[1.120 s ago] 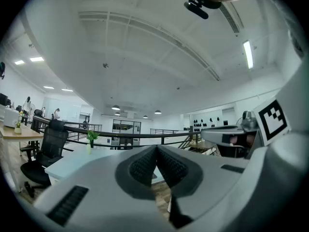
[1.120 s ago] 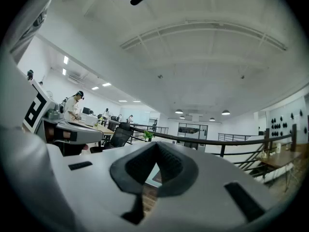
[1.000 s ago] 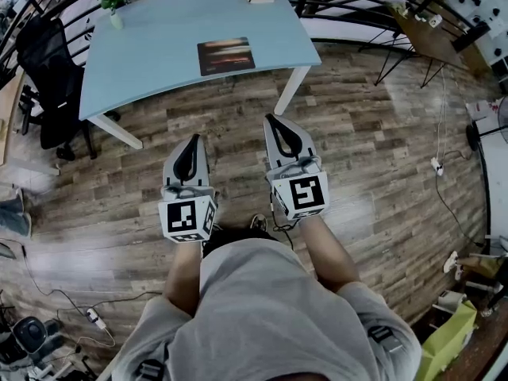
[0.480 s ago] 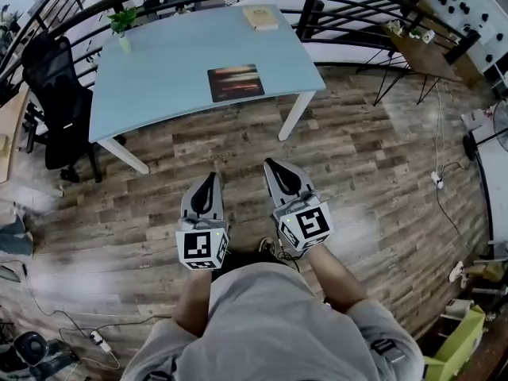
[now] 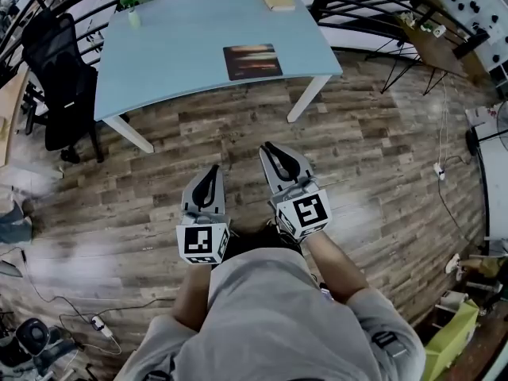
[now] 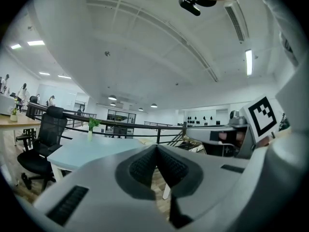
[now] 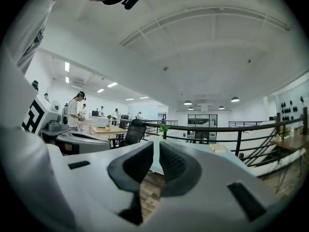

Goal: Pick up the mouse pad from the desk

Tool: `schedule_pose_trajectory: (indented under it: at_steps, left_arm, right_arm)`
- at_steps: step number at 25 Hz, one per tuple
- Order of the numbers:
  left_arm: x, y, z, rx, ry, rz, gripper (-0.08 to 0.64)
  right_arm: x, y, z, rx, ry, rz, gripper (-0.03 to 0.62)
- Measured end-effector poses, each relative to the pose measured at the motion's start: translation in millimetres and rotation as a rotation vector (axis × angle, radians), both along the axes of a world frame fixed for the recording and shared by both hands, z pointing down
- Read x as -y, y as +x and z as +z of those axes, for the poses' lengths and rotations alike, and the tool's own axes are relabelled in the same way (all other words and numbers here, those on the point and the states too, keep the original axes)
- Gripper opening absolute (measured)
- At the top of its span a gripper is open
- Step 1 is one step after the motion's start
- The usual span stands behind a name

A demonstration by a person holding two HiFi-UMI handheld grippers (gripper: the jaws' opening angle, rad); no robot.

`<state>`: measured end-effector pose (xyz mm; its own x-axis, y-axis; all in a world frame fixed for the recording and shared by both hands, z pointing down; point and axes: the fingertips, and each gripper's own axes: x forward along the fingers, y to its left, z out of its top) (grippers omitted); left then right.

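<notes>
Two grippers hang level over the wooden floor (image 5: 381,157), short of the desk (image 5: 182,46). Against a second ago, both sit a little lower in the head view, and the desk has slid slightly to the right. The right gripper (image 7: 156,149), pressed together a moment back, is opening: a narrow slit shows between its jaws, with nothing in it. The left gripper (image 6: 155,147) remains closed tip to tip and empty. The mouse pad (image 5: 252,61) lies flat near the desk's front edge, well apart from both grippers. By my judgement, this is the approach, with the right claw readying itself; the pickup has not begun.
</notes>
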<state>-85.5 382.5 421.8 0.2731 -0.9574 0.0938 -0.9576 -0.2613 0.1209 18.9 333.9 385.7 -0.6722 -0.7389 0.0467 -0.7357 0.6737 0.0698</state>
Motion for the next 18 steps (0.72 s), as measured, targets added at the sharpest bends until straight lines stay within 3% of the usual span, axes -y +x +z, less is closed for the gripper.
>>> schedule_pose_trajectory:
  at_steps: [10,18]
  left_arm:
    - [31,-13,13,-0.021,-0.019,-0.015,0.012]
    - [117,-16,16,0.022,-0.035,-0.017,0.012]
  right_arm:
    - [32,-2,16,-0.033,-0.020,0.011,0.046]
    - [120,-4,27,-0.006,-0.032,-0.015,0.048]
